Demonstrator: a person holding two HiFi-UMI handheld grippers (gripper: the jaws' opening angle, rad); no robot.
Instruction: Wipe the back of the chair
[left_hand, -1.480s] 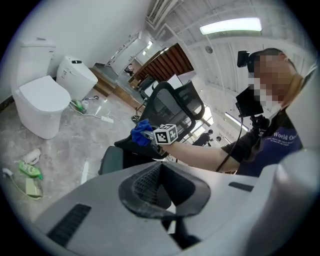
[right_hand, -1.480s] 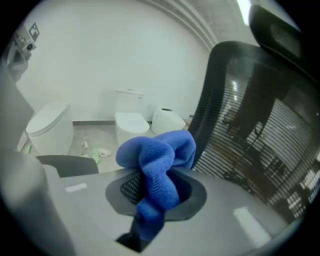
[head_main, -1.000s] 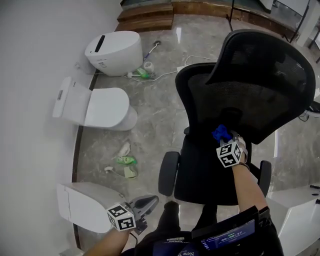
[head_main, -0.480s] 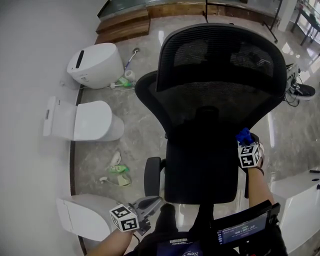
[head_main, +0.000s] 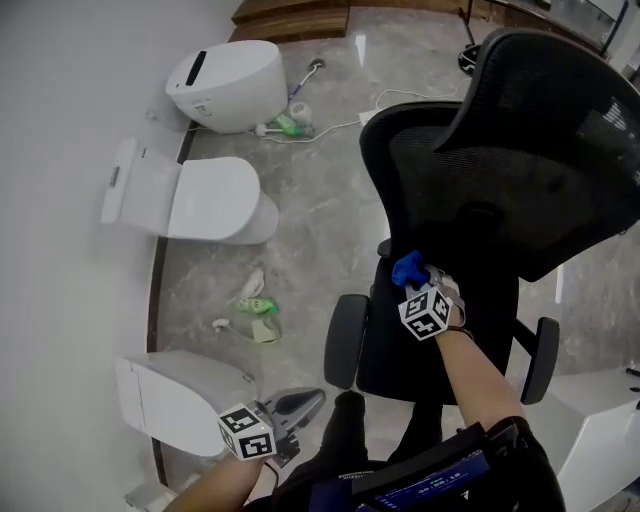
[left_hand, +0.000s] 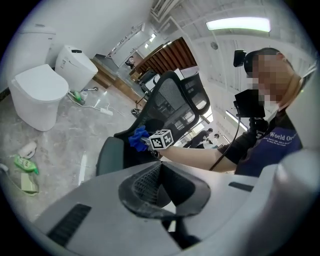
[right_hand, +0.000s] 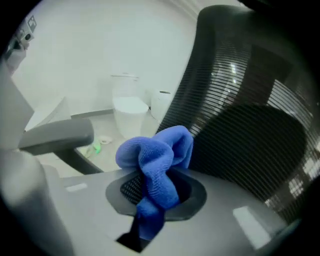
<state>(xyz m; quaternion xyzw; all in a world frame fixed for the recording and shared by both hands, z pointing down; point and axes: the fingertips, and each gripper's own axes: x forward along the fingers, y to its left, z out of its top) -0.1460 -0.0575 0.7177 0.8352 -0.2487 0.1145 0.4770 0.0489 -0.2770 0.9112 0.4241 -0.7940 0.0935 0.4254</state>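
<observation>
Basically mid-wipe: right tongs (head_main: 414, 276) clamped on the blue cloth (head_main: 407, 266), chair back (head_main: 470, 190) just ahead, left tongs (head_main: 303, 402) closed on nothing, so next it probably needs pressing in and sweeping across.

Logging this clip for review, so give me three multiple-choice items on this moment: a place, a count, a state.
1. Where is the blue cloth? A. On the floor. B. In the right tongs, beside the chair back. C. On a toilet lid.
2. How many white toilets stand along the wall? A. One. B. Five. C. Three.
3. How are the left tongs? A. Shut, empty. B. Shut on a cloth. C. Wide open round an armrest.
Answers: B, the right gripper view shows the cloth pinched there; C, the head view shows three; A, the left gripper view shows them together with nothing between.
</observation>
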